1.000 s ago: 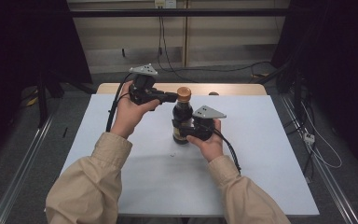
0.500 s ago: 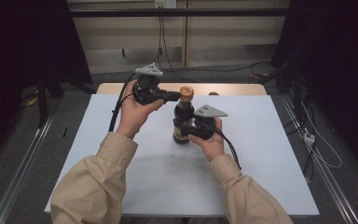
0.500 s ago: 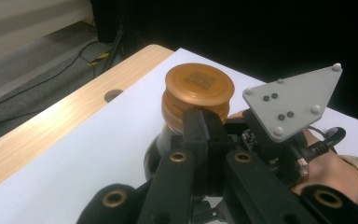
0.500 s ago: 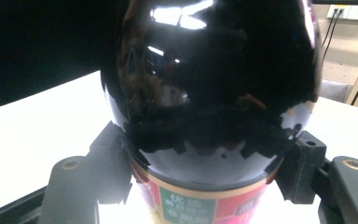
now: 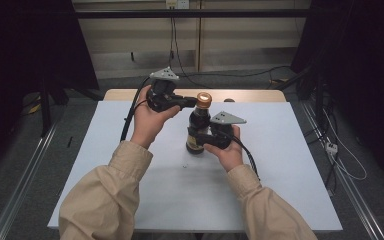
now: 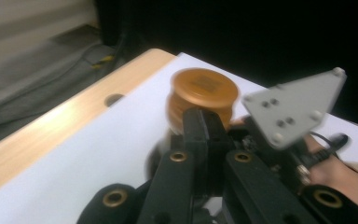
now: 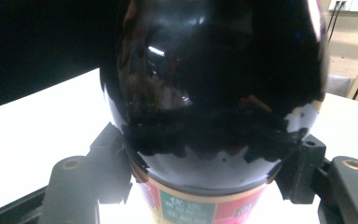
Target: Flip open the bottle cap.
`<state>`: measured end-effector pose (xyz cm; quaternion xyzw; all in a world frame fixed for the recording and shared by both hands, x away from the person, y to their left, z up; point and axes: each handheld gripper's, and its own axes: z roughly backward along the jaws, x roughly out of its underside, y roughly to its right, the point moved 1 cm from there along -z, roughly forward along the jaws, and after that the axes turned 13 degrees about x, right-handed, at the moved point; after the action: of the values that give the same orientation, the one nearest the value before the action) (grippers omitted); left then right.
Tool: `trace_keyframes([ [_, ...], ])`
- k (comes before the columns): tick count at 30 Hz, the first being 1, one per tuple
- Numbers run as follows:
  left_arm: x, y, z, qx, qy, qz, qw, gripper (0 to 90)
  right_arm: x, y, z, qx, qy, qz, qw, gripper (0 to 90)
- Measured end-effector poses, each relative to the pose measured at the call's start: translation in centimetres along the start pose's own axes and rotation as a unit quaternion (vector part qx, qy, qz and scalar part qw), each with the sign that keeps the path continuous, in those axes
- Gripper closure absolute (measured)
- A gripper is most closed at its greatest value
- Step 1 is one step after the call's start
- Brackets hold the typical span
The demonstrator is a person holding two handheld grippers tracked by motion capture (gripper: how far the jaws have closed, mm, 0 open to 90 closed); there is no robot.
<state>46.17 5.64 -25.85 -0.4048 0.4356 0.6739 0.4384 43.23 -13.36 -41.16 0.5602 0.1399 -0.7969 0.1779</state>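
A dark glass bottle (image 5: 198,129) with an orange cap (image 5: 203,98) stands upright at the middle of the white table (image 5: 290,165). My right gripper (image 5: 206,139) is shut on the bottle's lower body (image 7: 214,84), one pad (image 7: 112,158) on each side, just above the coloured label. My left gripper (image 5: 190,103) is held level at cap height to the bottle's left. Its jaws are shut together with nothing between them, and their tips (image 6: 205,123) sit right against the orange cap (image 6: 204,88). Whether they touch it I cannot tell.
A wooden strip (image 5: 130,94) with a hole (image 6: 114,99) edges the table's far side. Cables (image 5: 340,160) lie on the floor at the right and behind. Metal rails (image 5: 25,170) run along both sides. Both sleeves reach in from the near edge.
My left gripper has edged to the right, bringing its shut tips up to the cap. The right gripper and the bottle have stayed put.
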Motion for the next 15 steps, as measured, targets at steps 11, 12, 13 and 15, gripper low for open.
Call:
trace_keyframes([
  [11,-2.0,0.8,0.7,-0.025,-0.067,-0.024,0.9972,90.0,-0.1,-1.2,-0.2,0.006,0.003,0.034,0.9994,32.0],
  [12,-1.7,0.7,0.9,-0.023,-0.066,-0.021,0.9973,90.0,-0.1,-1.3,-0.2,0.006,0.004,0.038,0.9993,31.9],
  [13,-1.5,0.6,1.2,-0.024,-0.065,-0.017,0.9974,90.0,-0.2,-1.3,-0.3,0.005,0.002,0.037,0.9993,31.9],
  [15,-1.1,0.4,1.6,-0.022,-0.064,-0.01,0.9977,90.0,-0.2,-1.1,-0.4,0.003,0.003,0.03,0.9995,31.8],
])
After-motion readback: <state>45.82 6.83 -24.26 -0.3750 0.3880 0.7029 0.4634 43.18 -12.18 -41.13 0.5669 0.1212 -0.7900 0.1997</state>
